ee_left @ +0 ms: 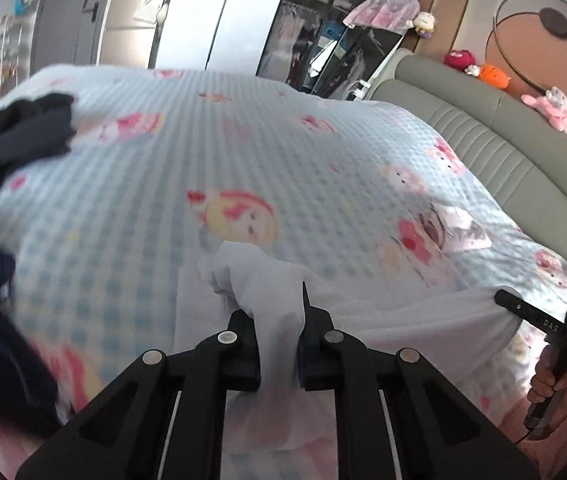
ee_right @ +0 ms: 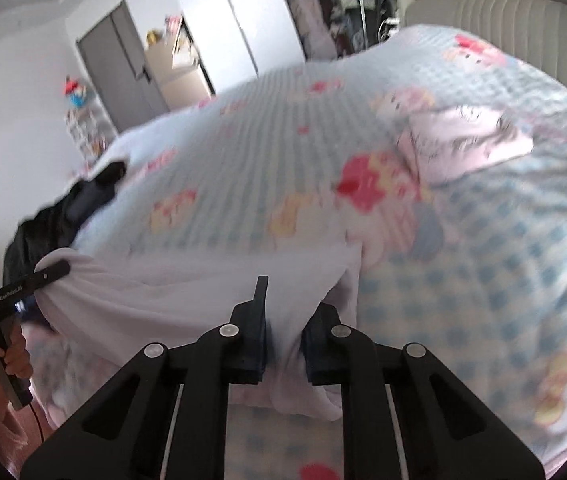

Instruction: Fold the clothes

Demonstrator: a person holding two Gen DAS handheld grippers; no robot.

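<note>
- A pale white garment (ee_left: 383, 316) is stretched between two claws, held above the near edge of a bed.
- The left claw (ee_left: 279, 344) is clamped on one bunched end of the garment; cloth fills the gap between its black fingers (ee_left: 243, 344) and hangs down below them.
- The right claw (ee_right: 283, 344) is clamped on the other end in the same way, with cloth pinched between its fingers (ee_right: 251, 340).
- In the left view, the right claw (ee_left: 501, 296) shows at the far right, gripping the cloth, with a hand (ee_left: 545, 380) around its handle.
- In the right view, the left claw (ee_right: 63, 268) shows at the far left, also gripping cloth, with a hand (ee_right: 11, 356) on its handle.
- The bed is covered by a light blue checked bedspread (ee_left: 243, 140) with pink cartoon prints.
- A small folded pink cloth (ee_right: 463, 140) lies on the bedspread, well apart from the garment.
- A pile of dark clothes (ee_left: 15, 136) sits at the left side of the bed.
- A padded grey headboard (ee_left: 483, 120) stands beyond, with soft toys (ee_left: 491, 74) on its top.
</note>
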